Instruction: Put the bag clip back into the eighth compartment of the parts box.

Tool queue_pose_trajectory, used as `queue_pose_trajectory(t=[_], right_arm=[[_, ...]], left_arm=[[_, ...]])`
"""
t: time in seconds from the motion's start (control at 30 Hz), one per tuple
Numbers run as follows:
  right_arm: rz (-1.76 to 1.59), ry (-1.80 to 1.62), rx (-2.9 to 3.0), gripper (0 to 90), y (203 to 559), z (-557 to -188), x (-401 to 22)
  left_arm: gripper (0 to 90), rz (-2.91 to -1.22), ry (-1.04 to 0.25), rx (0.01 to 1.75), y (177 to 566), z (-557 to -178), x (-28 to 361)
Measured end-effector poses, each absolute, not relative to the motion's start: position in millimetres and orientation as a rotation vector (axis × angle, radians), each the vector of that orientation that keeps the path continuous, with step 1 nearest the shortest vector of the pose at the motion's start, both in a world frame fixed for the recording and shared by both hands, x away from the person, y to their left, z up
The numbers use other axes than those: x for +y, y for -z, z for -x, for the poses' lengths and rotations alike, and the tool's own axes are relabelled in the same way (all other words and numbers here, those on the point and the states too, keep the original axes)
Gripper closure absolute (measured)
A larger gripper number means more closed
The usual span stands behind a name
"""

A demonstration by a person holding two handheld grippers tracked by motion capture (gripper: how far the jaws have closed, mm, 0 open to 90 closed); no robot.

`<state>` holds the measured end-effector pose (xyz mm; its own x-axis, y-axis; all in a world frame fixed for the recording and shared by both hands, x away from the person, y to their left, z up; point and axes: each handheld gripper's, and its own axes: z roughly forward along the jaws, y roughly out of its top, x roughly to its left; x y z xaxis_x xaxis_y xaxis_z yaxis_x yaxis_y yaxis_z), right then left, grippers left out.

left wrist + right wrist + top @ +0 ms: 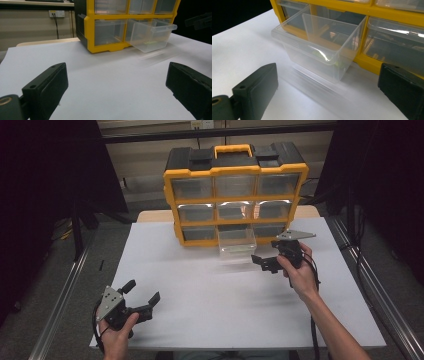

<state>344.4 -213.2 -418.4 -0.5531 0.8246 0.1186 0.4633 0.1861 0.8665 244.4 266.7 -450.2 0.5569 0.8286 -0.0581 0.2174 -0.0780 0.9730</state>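
Observation:
A yellow and black drawer cabinet (235, 195) stands at the back of the white table (210, 305). Its clear bottom-middle drawer (237, 245) is pulled out toward me. My right gripper (266, 253) is open just right of the drawer's front, touching nothing. In the right gripper view its gripper (327, 67) faces the drawer (319, 45) at close range, and a small greenish thing (320, 53) lies inside, blurred. My left gripper (143, 291) rests open near the table's front left. From the left gripper view, the gripper (116, 67) looks across bare table at the drawer (150, 32).
The cabinet (90, 27) holds several other clear drawers, all pushed in. Metal rails run along both sides of the table (65, 290). A wall socket (57, 13) sits on the wall behind. Bare white tabletop lies between the two grippers.

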Motion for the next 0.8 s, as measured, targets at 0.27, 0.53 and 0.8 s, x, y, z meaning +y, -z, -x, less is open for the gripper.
queue_pose_trajectory(t=[0.27,0.53,0.8], right_arm=[[-1.222,-1.351,2.035,2.5,431,-325,-218],[-1.254,-1.382,1.992,2.7,440,-307,-226],[-1.254,-1.384,1.975,2.6,443,-285,-236]], left_arm=[[4.9,-1.600,-0.648,0.920,450,-245,266],[4.9,-1.604,-0.651,0.916,451,-245,266],[4.7,-1.603,-0.637,0.910,451,-244,265]])
